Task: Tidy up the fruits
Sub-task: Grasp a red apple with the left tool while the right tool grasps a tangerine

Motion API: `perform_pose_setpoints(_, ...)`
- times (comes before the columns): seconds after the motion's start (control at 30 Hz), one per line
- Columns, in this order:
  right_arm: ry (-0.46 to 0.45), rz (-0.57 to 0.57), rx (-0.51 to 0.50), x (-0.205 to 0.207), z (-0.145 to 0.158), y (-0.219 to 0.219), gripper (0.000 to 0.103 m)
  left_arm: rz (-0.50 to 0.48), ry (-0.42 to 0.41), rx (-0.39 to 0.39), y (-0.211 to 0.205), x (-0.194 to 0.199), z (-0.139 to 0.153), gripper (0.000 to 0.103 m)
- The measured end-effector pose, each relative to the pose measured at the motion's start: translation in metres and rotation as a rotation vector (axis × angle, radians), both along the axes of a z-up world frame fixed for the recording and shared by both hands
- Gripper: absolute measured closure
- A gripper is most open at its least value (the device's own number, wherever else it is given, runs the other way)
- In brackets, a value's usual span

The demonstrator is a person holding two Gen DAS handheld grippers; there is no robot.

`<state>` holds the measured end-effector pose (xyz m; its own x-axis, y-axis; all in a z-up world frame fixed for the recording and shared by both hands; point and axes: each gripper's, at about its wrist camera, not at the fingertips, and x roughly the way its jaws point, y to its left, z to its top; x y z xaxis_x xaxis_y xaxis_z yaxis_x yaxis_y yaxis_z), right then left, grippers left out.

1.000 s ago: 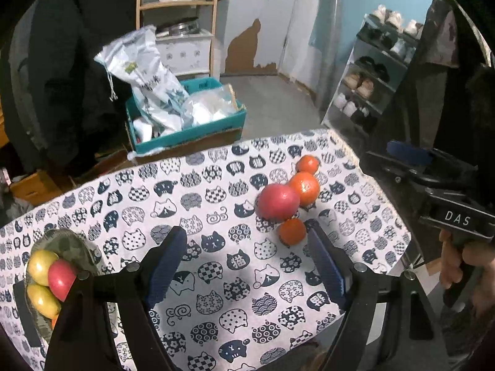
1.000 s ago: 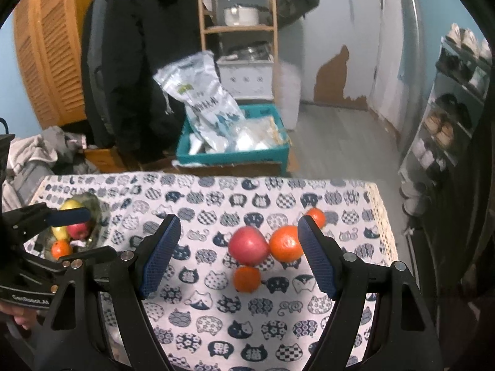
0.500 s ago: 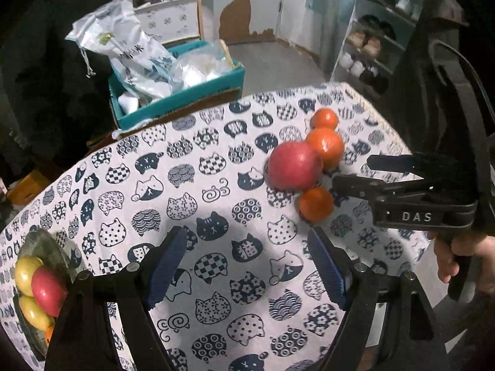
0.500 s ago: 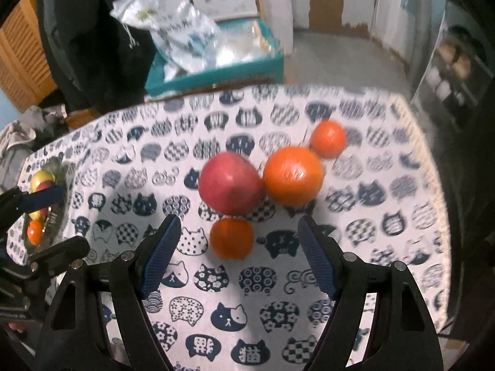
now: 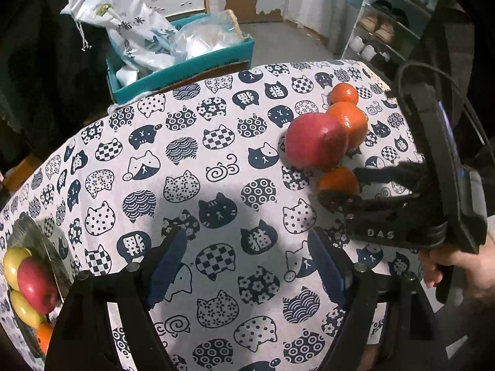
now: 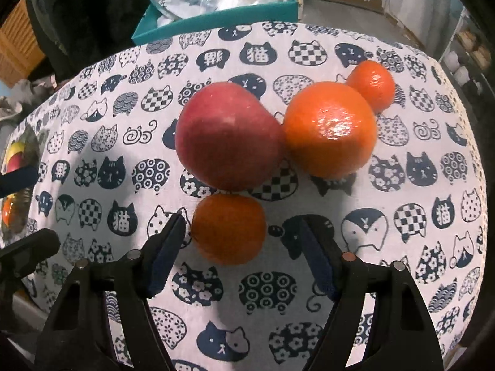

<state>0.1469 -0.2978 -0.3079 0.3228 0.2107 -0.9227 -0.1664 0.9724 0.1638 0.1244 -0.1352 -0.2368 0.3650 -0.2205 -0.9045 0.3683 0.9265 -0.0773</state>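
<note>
Red apple point(image 6: 229, 137), orange tangerines point(image 6: 229, 228), navy-white cat-print tablecloth point(image 6: 402, 247).

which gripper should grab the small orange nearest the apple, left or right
Right. The right gripper already straddles the small orange, jaws closing with the fruit between them, not yet pressing. The left gripper hangs over bare cloth, well short of the fruit.

Dim room, hard shadows, fisheye-warped edges
</note>
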Motion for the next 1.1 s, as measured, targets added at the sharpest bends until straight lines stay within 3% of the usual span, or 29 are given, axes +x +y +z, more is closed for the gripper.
perform_pose_setpoints(0.13, 0.008, 0.017, 0.004, 0.001, -0.007, 0.004, 0.056, 0.011, 0.005, -0.016, -0.001, 0.005, 0.000, 0.021)
perform_pose_setpoints(0.3, 0.004, 0.010, 0.003, -0.003, -0.004, -0.001, 0.057, 0.023, 0.022, -0.057, -0.005, 0.013, 0.000, 0.021)
perform_pose_setpoints(0.6, -0.054, -0.101, -0.009, -0.008, 0.029, -0.046, 0.057, 0.020, 0.058, -0.157, -0.036, 0.035, -0.006, 0.021)
perform_pose_setpoints(0.87, -0.078, -0.169, -0.009, -0.007, 0.033, -0.079, 0.057, -0.018, 0.072, -0.179, -0.073, 0.053, -0.013, 0.017)
perform_pose_setpoints(1.1, -0.078, -0.221, 0.013, -0.004, 0.031, -0.094, 0.057, -0.063, 0.092, -0.138, -0.096, 0.058, -0.030, 0.017)
